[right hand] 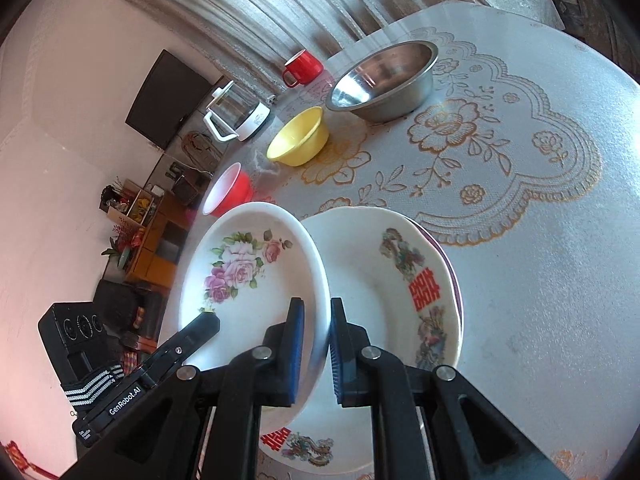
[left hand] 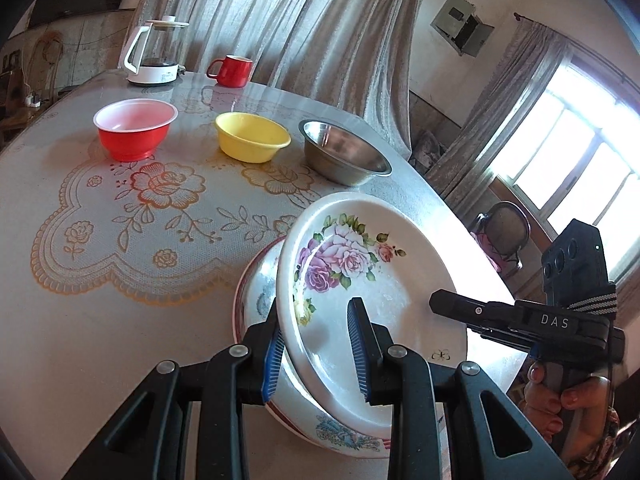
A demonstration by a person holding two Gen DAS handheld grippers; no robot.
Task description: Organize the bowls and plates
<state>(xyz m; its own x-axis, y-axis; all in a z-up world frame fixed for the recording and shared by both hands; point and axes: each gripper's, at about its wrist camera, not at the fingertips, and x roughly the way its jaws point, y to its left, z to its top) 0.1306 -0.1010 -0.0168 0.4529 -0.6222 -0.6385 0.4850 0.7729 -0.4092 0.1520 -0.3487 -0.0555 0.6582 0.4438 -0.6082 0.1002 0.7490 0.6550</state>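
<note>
Hazard: rose plate (left hand: pixel 360 264), tilted, rim clenched by left tool (left hand: pixel 316 352) and right tool (right hand: pixel 316 352) (both gripping); may slip onto crested plate (right hand: pixel 400 280).

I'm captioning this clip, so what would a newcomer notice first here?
First, the white rose-painted dish, tilted and pinched at opposite rims by the left gripper and right gripper, above a white dish with red characters. Behind stand a red plastic bowl, yellow bowl and steel bowl in a row.
</note>
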